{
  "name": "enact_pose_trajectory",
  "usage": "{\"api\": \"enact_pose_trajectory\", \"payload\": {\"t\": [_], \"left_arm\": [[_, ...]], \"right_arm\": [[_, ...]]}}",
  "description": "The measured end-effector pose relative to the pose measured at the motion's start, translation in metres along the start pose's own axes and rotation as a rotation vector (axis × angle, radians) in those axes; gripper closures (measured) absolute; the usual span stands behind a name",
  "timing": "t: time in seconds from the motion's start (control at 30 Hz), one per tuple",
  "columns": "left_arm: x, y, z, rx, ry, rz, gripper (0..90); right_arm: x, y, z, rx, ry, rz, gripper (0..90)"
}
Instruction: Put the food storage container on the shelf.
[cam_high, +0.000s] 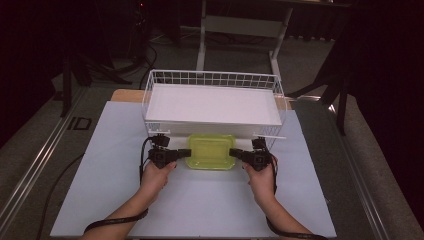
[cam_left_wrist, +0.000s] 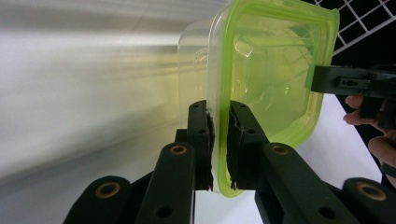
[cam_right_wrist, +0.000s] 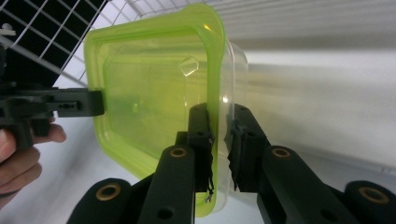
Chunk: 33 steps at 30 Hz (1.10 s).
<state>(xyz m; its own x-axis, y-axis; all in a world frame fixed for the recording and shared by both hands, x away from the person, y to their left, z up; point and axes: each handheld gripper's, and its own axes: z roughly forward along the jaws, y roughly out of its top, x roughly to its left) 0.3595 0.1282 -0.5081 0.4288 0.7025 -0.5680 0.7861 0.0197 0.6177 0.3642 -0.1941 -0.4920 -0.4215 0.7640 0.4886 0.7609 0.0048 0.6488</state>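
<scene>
A clear plastic container with a lime-green lid (cam_high: 211, 151) sits in front of the white wire basket (cam_high: 150, 100). My left gripper (cam_high: 187, 152) is shut on the rim at the container's left end, and my right gripper (cam_high: 233, 152) is shut on the rim at its right end. In the left gripper view the container (cam_left_wrist: 275, 74) stands edge-on and my left gripper (cam_left_wrist: 219, 140) pinches its rim. The right gripper view has the lid (cam_right_wrist: 154, 98) edge-on too, its rim pinched by my right gripper (cam_right_wrist: 219, 144).
The basket holds a flat white panel (cam_high: 212, 104) and stands at the back of a pale mat (cam_high: 100, 185). Free mat lies at both sides and in front of my hands. A table frame (cam_high: 240, 30) stands behind on the floor.
</scene>
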Motion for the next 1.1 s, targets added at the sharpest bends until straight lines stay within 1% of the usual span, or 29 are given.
{"api": "enact_pose_trajectory", "payload": {"t": [0.13,0.2,0.27,0.3,0.37,0.4,0.5,0.53,0.6,0.67,0.73,0.77,0.8,0.83,0.9,0.97,1.03,1.07,1.1], "left_arm": [[0.004,0.005,0.005,-0.005,0.017,-0.006,81.5],[0.006,0.006,0.007,-0.014,0.003,-0.007,81.4],[0.007,0.007,0.007,-0.026,-0.010,-0.009,81.4],[0.007,0.008,0.008,-0.030,-0.013,-0.002,81.4],[0.009,0.009,0.008,-0.030,-0.021,-0.006,81.2],[0.008,0.010,0.009,-0.031,-0.020,-0.006,81.2],[0.007,0.011,0.011,-0.043,-0.007,0.006,80.2],[0.008,0.012,0.012,-0.048,-0.007,0.003,79.8],[0.007,0.012,0.014,-0.050,0.011,0.032,78.3],[0.006,0.012,0.016,-0.047,0.026,0.047,76.3],[0.007,0.012,0.018,-0.056,0.040,0.063,73.5],[0.006,0.012,0.019,-0.056,0.048,0.064,71.4],[0.006,0.012,0.019,-0.054,0.061,0.080,68.1],[0.006,0.012,0.021,-0.061,0.069,0.086,65.2],[0.008,0.012,0.021,-0.069,0.069,0.099,63.1],[0.008,0.012,0.022,-0.072,0.072,0.105,62.4],[0.007,0.012,0.022,-0.080,0.080,0.119,61.2],[0.007,0.012,0.022,-0.081,0.078,0.125,60.5],[0.006,0.011,0.022,-0.083,0.079,0.126,57.9]], "right_arm": [[-0.003,0.004,0.005,-0.012,-0.013,0.009,80.1],[-0.004,0.005,0.008,-0.017,-0.020,0.017,80.1],[-0.007,0.006,0.009,-0.036,-0.008,0.027,80.0],[-0.009,0.007,0.010,-0.053,-0.007,0.011,79.9],[-0.012,0.008,0.011,-0.072,-0.004,0.007,79.7],[-0.012,0.008,0.012,-0.073,-0.010,0.004,79.7],[-0.014,0.008,0.014,-0.071,-0.017,0.019,78.2],[-0.014,0.009,0.014,-0.071,-0.020,0.017,77.4],[-0.012,0.010,0.015,-0.071,-0.042,-0.001,75.1],[-0.008,0.011,0.017,-0.061,-0.074,-0.005,73.3],[-0.010,0.011,0.019,-0.061,-0.086,-0.012,72.3],[-0.010,0.011,0.019,-0.063,-0.091,-0.011,72.5],[-0.011,0.012,0.020,-0.062,-0.100,-0.014,71.8],[-0.011,0.012,0.021,-0.061,-0.114,-0.020,70.6],[-0.012,0.012,0.022,-0.062,-0.116,-0.022,68.9],[-0.013,0.012,0.023,-0.064,-0.119,-0.015,68.8],[-0.012,0.013,0.024,-0.062,-0.113,-0.007,66.9],[-0.011,0.012,0.025,-0.064,-0.118,-0.020,63.0],[-0.010,0.011,0.025,-0.072,-0.110,-0.036,60.3]]}}
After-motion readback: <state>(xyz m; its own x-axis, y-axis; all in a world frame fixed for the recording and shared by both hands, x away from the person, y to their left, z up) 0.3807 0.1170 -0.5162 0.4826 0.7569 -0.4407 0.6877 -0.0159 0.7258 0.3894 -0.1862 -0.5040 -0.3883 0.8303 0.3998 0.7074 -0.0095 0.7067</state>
